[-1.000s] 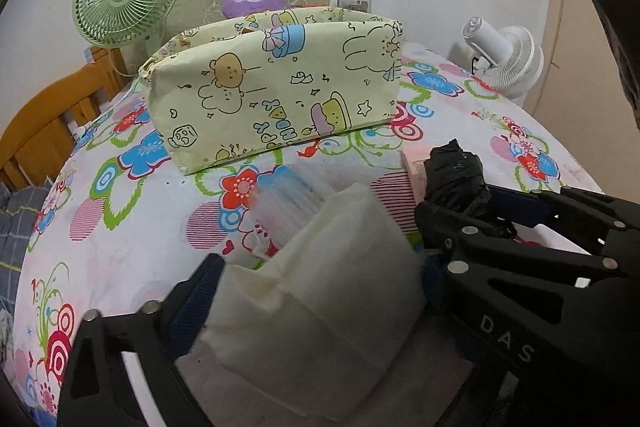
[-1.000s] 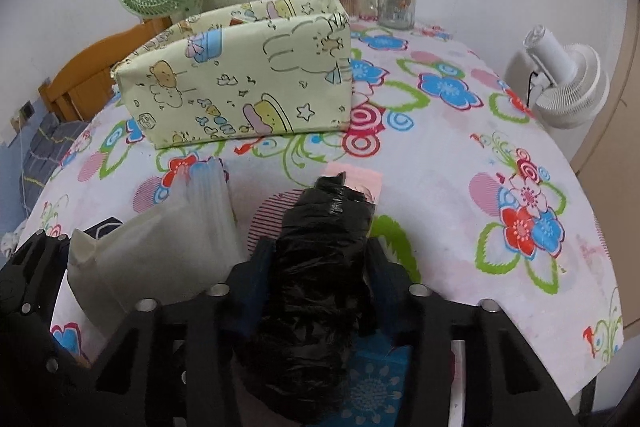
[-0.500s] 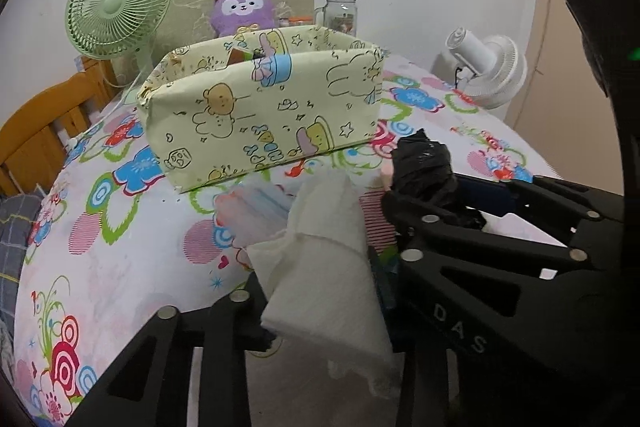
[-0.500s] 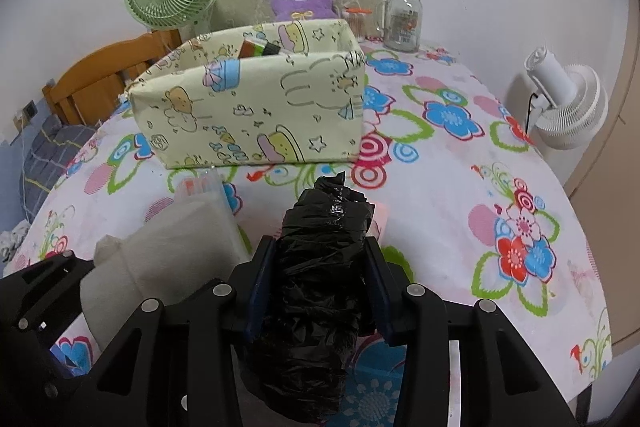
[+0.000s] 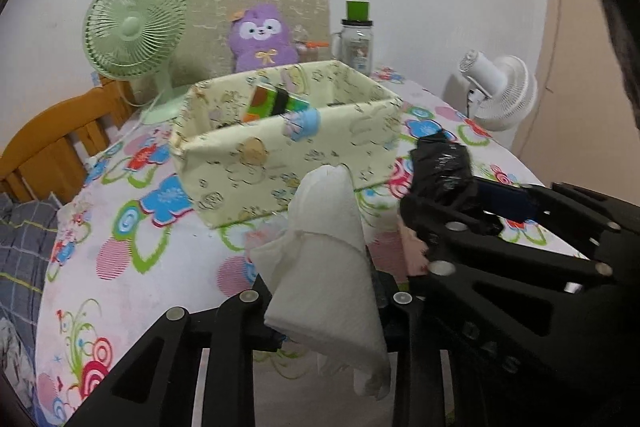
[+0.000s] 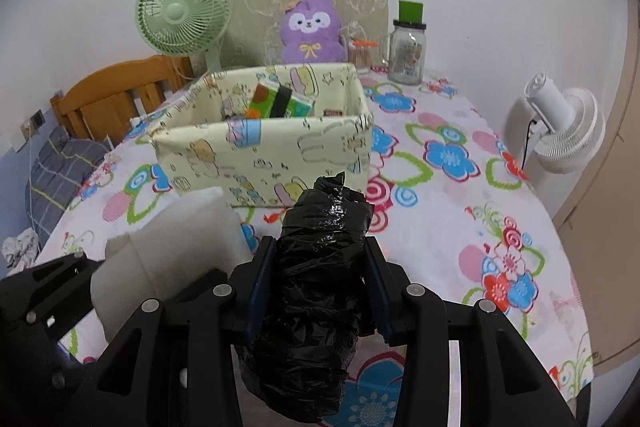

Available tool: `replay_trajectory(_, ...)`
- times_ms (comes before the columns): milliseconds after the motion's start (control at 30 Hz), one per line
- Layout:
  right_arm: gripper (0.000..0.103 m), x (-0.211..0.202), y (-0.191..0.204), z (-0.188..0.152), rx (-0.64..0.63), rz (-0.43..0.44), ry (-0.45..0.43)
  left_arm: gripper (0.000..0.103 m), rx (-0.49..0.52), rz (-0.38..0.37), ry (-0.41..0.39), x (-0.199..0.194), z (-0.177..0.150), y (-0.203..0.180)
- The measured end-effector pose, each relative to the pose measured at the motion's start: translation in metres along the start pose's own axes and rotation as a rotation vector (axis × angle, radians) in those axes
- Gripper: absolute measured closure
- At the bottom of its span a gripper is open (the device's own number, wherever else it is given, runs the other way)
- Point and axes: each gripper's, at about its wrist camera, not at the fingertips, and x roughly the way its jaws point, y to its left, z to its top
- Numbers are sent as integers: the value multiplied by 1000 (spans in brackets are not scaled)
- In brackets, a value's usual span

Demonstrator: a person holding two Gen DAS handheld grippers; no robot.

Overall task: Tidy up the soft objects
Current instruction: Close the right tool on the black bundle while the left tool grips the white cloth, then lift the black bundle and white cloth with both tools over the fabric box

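A folded white cloth (image 5: 324, 247) hangs lifted off the flowered table, and my left gripper (image 5: 324, 293) is closing on it, its pads pressing the cloth's sides. My right gripper (image 6: 318, 267) is shut on a crumpled black plastic bundle (image 6: 320, 219), also held above the table. In the left wrist view that bundle (image 5: 440, 163) shows to the right of the cloth. The white cloth (image 6: 172, 243) appears at the left of the right wrist view. Just beyond both stands an open yellow cartoon-print fabric box (image 5: 288, 155), (image 6: 260, 155) holding a green packet (image 5: 276, 103).
Behind the box stand a green desk fan (image 5: 136, 27), a purple plush toy (image 5: 260, 39) and a glass jar with a green lid (image 5: 357, 39). A white fan (image 5: 500, 91) sits off the table's right edge. A wooden chair (image 5: 52, 147) is at the left.
The left jaws closed from wide open onto the white cloth and lifted it off the table. Both grippers rose with their loads, and the box's inside came into view.
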Motion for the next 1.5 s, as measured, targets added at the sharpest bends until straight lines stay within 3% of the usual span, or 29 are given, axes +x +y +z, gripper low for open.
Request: replay_trajectory(1500, 57, -39, 5, 78, -18, 31, -153, 76, -33, 71, -130, -30, 74, 18)
